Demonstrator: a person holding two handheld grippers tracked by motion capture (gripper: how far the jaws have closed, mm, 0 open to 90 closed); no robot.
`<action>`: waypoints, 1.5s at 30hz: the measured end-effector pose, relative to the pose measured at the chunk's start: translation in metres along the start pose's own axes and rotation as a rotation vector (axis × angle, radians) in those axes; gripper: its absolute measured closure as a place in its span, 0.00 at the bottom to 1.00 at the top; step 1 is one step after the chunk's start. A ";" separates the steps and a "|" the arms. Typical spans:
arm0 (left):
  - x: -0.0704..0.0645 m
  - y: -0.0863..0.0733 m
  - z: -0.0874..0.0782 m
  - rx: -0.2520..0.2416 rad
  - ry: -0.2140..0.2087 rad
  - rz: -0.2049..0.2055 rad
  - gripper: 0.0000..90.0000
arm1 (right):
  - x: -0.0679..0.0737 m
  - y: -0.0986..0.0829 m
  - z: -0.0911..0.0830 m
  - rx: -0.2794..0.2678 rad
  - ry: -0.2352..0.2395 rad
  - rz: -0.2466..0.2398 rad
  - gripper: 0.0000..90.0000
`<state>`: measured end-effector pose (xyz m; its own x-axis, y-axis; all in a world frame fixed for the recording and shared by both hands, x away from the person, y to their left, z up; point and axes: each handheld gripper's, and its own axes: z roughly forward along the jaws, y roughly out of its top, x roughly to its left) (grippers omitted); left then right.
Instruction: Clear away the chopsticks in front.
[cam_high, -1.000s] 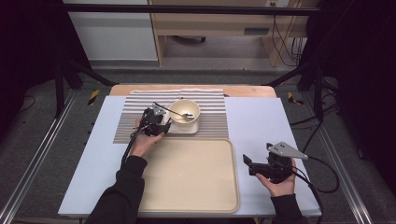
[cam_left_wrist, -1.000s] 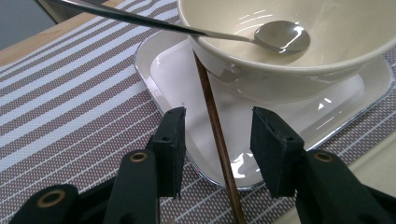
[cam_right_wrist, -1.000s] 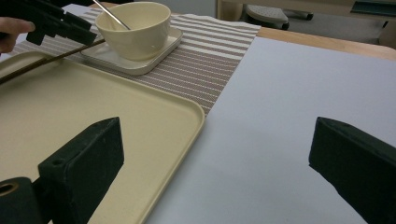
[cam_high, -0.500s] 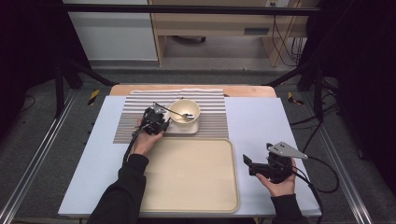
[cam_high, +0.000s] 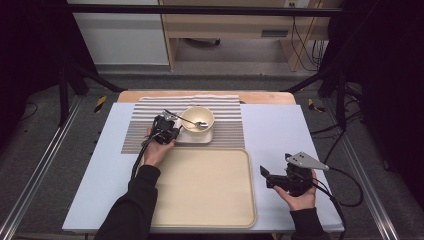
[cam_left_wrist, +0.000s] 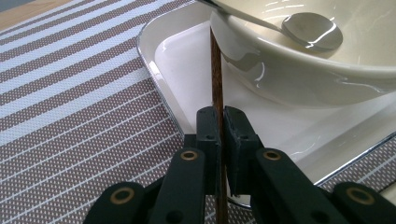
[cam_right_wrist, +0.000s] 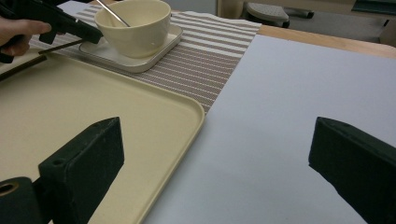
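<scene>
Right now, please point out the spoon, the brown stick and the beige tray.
spoon (cam_left_wrist: 312, 31), left gripper view, on its shiny scoop inside the bowl.
brown stick (cam_left_wrist: 216, 70), left gripper view, on its shaft above the jaws.
beige tray (cam_high: 200, 187), high view, on its bare flat floor.

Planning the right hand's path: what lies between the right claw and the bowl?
In the right gripper view, the corner of the beige tray, then striped mat, lie between the right claw and the bowl.

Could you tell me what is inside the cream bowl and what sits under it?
Inside the bowl lies a metal spoon, handle over the rim. Under it sits a white square plate on the striped mat; the bowl covers the plate's centre.
</scene>
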<state>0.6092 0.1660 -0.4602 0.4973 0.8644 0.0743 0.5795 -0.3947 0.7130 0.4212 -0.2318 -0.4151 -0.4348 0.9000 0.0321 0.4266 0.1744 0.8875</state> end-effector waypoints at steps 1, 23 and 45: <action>0.000 0.000 -0.001 0.002 -0.001 -0.005 0.94 | 0.000 0.000 0.000 0.000 0.000 0.000 0.04; 0.010 -0.011 -0.052 -0.030 0.009 -0.055 0.94 | 0.000 0.000 -0.001 -0.001 -0.004 -0.003 0.03; 0.022 -0.046 -0.097 -0.035 0.060 -0.091 0.94 | 0.003 -0.001 0.000 0.006 -0.004 -0.007 0.03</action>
<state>0.5307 0.2337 -0.4234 0.4035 0.9137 0.0490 0.5972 -0.3035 0.7424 0.4199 -0.2296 -0.4164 -0.4343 0.9005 0.0241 0.4283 0.1829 0.8849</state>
